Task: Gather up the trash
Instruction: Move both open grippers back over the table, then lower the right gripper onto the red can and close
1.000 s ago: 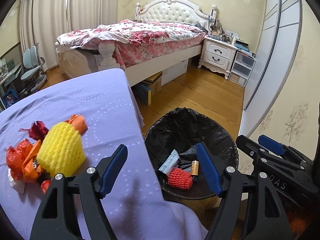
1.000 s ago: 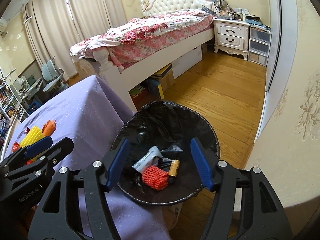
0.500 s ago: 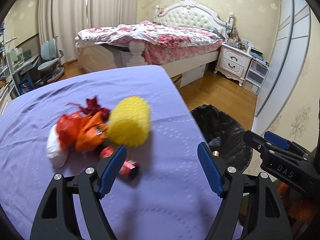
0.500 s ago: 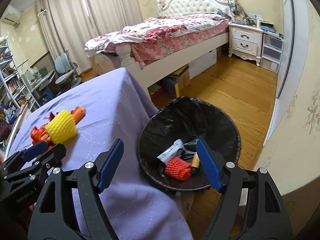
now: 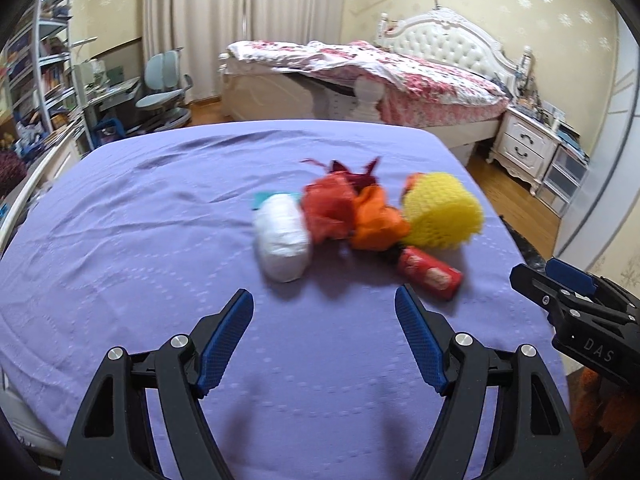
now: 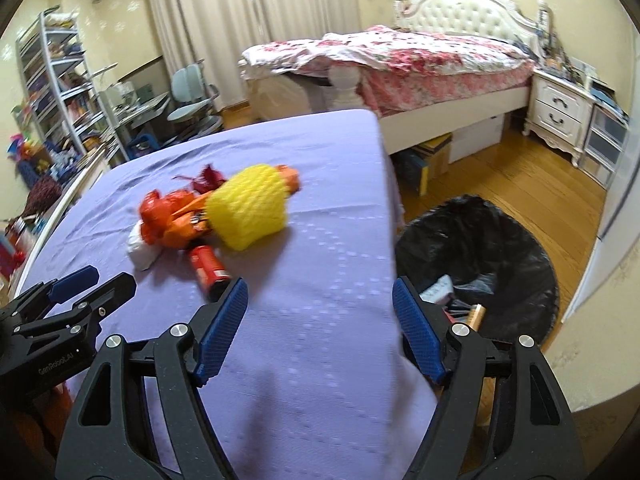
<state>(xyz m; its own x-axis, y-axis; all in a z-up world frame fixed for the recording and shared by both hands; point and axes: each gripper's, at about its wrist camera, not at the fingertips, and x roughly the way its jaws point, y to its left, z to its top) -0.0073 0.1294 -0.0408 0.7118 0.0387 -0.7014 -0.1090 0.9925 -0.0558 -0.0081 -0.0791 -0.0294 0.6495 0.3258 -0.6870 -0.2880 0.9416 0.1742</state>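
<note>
Both grippers empty, jaws spread, nothing between the pads. The right one's jaws have just been closing a little, but nothing is in them.

Trash pile sits on the purple tablecloth [image 5: 160,240], ahead of the left gripper [image 5: 324,336] and slightly to its right: white wad [image 5: 282,240], orange bags [image 5: 348,212], yellow foam net [image 5: 440,212], red can [image 5: 430,272].

Key relation: the red can is the nearest piece. It lies flat, long axis running diagonally toward the right gripper [image 6: 320,328], near end just beside that gripper's left pad. From the left gripper it's just ahead of the right pad, off-centre.

My read: right hand is better placed for the can, but the jaws would need rolling to close across its short side. Left hand is lined up on the white wad.

Bin [image 6: 500,216] stands on the floor off the table's right edge, closer to the right gripper, already holding some trash.
</note>
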